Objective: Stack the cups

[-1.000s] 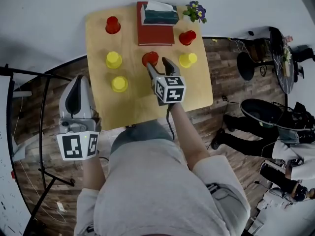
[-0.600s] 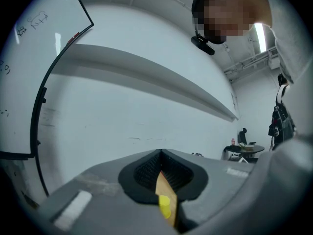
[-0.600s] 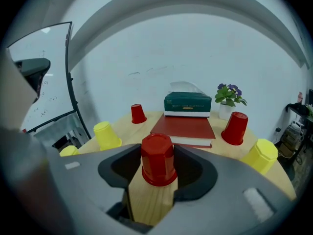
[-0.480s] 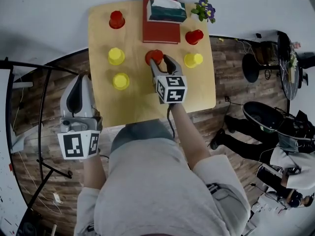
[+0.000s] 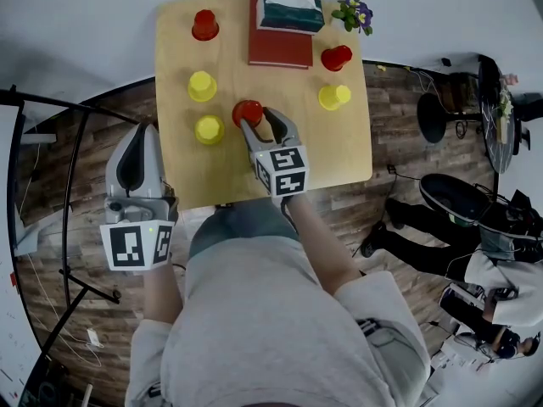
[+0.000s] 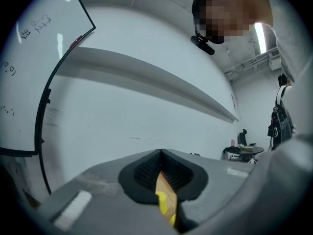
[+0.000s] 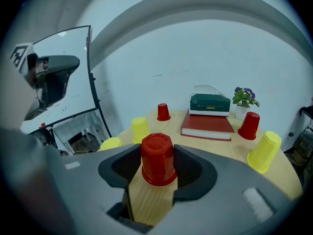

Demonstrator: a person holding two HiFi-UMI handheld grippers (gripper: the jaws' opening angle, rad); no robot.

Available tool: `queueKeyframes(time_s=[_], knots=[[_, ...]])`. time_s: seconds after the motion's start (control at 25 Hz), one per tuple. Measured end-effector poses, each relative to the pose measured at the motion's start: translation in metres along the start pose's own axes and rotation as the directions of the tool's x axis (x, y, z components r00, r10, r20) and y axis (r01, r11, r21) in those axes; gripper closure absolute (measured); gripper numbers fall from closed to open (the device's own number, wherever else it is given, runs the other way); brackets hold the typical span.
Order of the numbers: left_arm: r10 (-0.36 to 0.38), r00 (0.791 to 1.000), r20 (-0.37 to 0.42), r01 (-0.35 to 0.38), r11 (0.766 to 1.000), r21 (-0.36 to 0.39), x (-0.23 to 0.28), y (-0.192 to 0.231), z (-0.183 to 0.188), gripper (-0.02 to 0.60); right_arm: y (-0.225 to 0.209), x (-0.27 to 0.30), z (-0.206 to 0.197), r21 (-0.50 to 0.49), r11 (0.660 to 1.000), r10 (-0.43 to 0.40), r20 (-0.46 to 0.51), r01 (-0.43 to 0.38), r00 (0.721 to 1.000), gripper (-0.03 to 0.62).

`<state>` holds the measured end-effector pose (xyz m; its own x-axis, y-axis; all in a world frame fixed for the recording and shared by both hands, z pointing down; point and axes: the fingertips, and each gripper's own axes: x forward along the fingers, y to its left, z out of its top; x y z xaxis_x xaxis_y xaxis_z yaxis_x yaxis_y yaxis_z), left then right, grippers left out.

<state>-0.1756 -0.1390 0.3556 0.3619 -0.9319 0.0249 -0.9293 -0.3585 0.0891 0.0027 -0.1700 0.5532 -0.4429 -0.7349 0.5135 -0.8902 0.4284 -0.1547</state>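
**My right tool pinches a red cup**

The floor [image 5: 85,142] is made of brown wood planks. A thin black metal stand [image 5: 75,202] is on it at my left. The table [image 5: 221,172] is smooth pale wood with round corners.

My left gripper [image 5: 140,134] is grey and hangs over the floor, just off the table's left edge. Its jaws are pressed tight together, with nothing in them.

My right gripper [image 5: 254,117] reaches over the middle of the table. Its jaws have just been closing. Now their dark, ribbed pads pinch the red cup [image 5: 248,111] from both sides. This cup is shiny plastic and upside down, wider at the rim, with little flat sides near its top. I cannot tell if its rim touches the wood.

At the back lies a flat red book [image 5: 280,51]. A green tissue box [image 5: 290,13] sits on it, with white paper poking out.

Five more plastic cups stand upside down around my tool. The near yellow cup [image 5: 209,129] is close by on the left of the red cup. The far yellow cup [image 5: 202,85] is behind that one. The right yellow cup [image 5: 333,97] is well off to the right. A second red cup [image 5: 336,58] stands beside the book. A third red cup [image 5: 204,24] is in the back left corner.

A small plant [image 5: 355,13] with purple flowers stands in the back right corner.
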Motion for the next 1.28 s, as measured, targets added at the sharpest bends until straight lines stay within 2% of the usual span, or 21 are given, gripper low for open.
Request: queueKeyframes(time_s=[0.32, 0.72, 0.88, 1.04, 1.08, 1.12, 1.28], knots=[[0.011, 1.000, -0.002, -0.011, 1.000, 0.000, -0.013, 0.003, -0.002, 0.577, 0.022, 0.000, -0.018, -0.029, 0.999, 0.030, -0.033, -0.031, 0.999, 0.384], [0.008, 1.000, -0.012, -0.008, 1.000, -0.001, -0.017, 0.006, -0.005, 0.577, 0.030, 0.001, -0.027, -0.056, 0.998, 0.026, -0.053, -0.029, 0.998, 0.379], [-0.017, 1.000, -0.019, 0.016, 1.000, -0.005, -0.012, 0.005, -0.010, 0.577, 0.033, -0.003, -0.015, -0.032, 0.999, 0.043, -0.003, -0.043, 0.999, 0.356], [-0.069, 0.997, -0.036, 0.069, 0.998, -0.004, 0.000, 0.001, -0.020, 0.577, 0.033, -0.014, 0.011, -0.008, 0.999, 0.054, 0.093, -0.054, 0.994, 0.356], [-0.089, 0.995, -0.046, 0.089, 0.996, -0.005, 0.004, 0.000, -0.024, 0.562, 0.032, -0.018, 0.018, 0.003, 0.999, 0.054, 0.119, -0.054, 0.991, 0.356], [-0.109, 0.992, -0.061, 0.109, 0.994, -0.005, 0.009, -0.001, -0.030, 0.514, 0.031, -0.021, 0.025, 0.016, 0.998, 0.051, 0.142, -0.054, 0.989, 0.359], [-0.165, 0.976, -0.139, 0.168, 0.986, 0.004, 0.032, -0.004, -0.059, 0.460, 0.022, -0.032, 0.047, 0.054, 0.998, 0.030, 0.201, -0.042, 0.979, 0.365]])
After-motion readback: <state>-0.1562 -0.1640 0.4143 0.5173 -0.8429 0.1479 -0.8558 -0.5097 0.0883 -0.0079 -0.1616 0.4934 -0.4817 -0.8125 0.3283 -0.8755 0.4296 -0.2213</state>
